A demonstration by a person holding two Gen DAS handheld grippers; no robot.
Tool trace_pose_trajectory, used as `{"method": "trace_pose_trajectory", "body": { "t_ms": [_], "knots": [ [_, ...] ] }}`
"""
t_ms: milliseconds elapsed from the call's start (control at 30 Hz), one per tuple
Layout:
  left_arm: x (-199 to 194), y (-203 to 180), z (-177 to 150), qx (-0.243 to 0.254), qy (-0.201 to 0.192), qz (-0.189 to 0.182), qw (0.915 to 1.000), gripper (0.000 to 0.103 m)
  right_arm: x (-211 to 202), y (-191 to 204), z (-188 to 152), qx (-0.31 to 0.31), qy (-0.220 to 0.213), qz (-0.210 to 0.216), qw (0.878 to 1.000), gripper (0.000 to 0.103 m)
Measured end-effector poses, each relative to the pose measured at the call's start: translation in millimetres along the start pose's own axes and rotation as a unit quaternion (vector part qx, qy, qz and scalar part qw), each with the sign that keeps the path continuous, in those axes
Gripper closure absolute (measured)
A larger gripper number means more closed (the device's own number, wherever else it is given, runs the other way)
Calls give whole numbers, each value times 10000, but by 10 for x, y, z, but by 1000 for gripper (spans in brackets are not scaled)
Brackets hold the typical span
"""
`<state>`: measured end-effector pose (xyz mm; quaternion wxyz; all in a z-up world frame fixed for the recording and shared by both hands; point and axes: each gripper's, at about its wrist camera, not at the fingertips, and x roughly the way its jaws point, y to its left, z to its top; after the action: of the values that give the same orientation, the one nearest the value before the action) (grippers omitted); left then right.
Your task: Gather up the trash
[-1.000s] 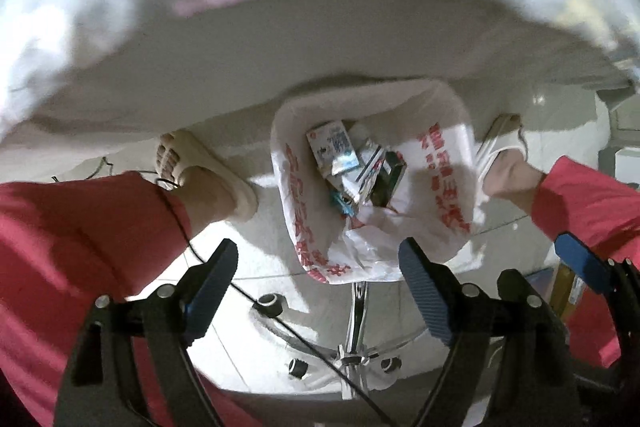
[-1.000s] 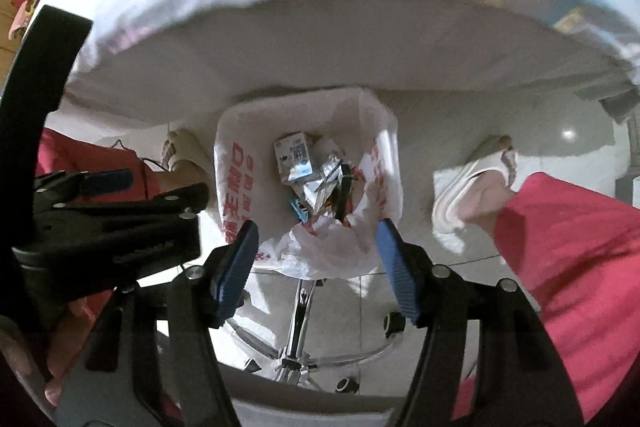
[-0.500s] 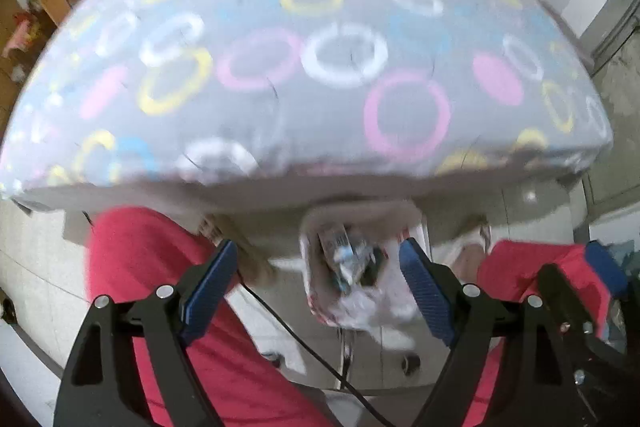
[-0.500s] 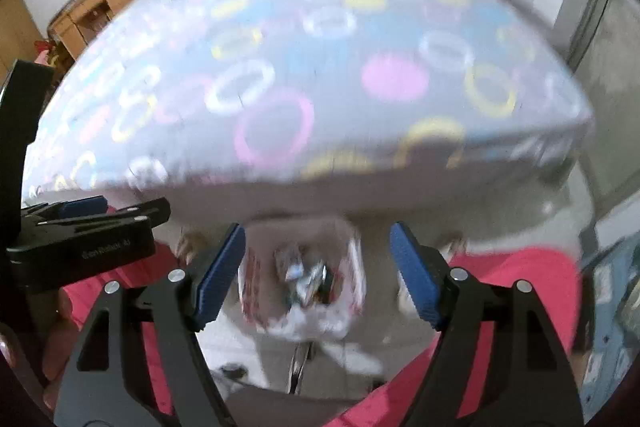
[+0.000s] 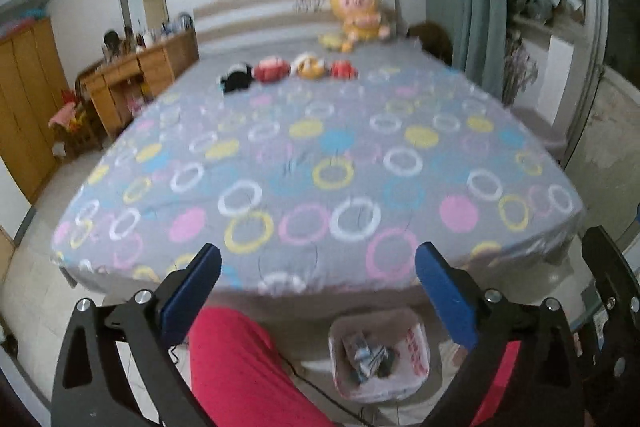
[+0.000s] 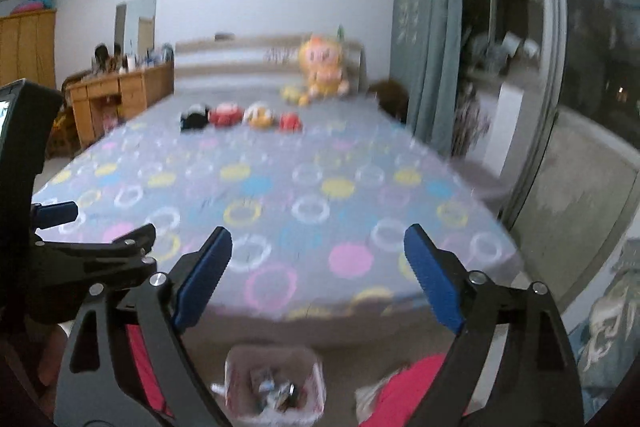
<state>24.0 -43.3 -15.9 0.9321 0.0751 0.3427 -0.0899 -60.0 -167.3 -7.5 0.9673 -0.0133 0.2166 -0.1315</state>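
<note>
Both tools, left (image 5: 316,281) and right (image 6: 318,267), gape wide and empty, lifted from the filled trash bag (image 5: 378,359) toward the bare bed (image 5: 320,163): collecting looks finished.

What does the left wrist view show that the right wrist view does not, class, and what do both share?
Only the left wrist view shows the tall wooden wardrobe's front. Only the right wrist view shows the dark glass sliding door broadly. Both share the grey bed sheet with coloured rings, the yellow plush doll, the white bag-lined trash bin, and open blue-padded tongs: left tongs, right tongs.
</note>
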Motion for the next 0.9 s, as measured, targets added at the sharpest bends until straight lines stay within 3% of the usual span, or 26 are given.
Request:
{"method": "trace_pose_trajectory", "body": {
  "t_ms": [167,367,900],
  "knots": [
    [-366,42,100,-71,-437,-79,9990,8,-385,-106,197,457,-513,282,9972,10],
    [-698,120,125,-293,-844,-138,9959,8,-658,-81,309,322,-894,11,9955,7],
    [-815,211,64,-494,-917,-59,9945,8,-717,18,265,350,-795,-19,9962,7]
  ]
}}
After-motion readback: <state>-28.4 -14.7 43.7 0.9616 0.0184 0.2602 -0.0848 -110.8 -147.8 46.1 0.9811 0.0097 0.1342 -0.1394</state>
